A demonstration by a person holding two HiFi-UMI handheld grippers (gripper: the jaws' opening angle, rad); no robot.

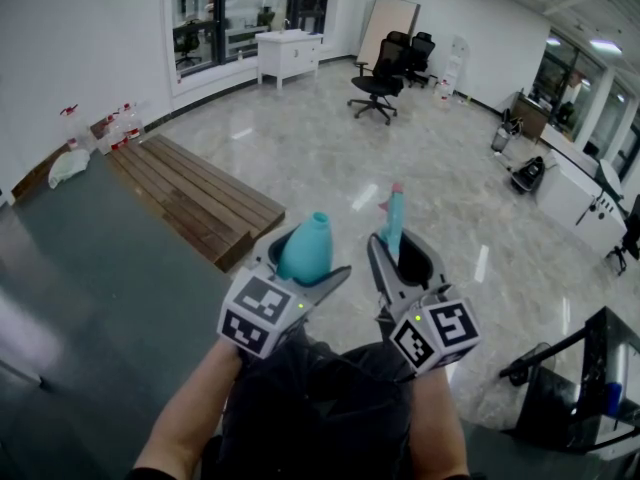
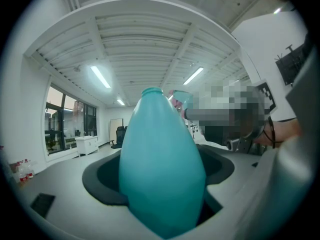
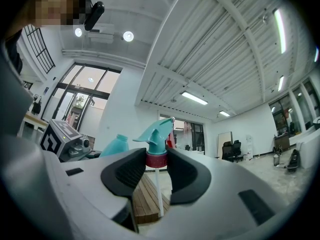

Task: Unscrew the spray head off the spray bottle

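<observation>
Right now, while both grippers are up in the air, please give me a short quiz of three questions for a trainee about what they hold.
1. True or false: the spray head is screwed onto the bottle.
2. Where do the pads of the right gripper press the spray head? A: trigger. B: red collar. C: white tube.
3. What does the left gripper hold?

Key: 1 false, the spray head is off and apart from the bottle. 2 B. 3 the bottle, with its neck open.
</observation>
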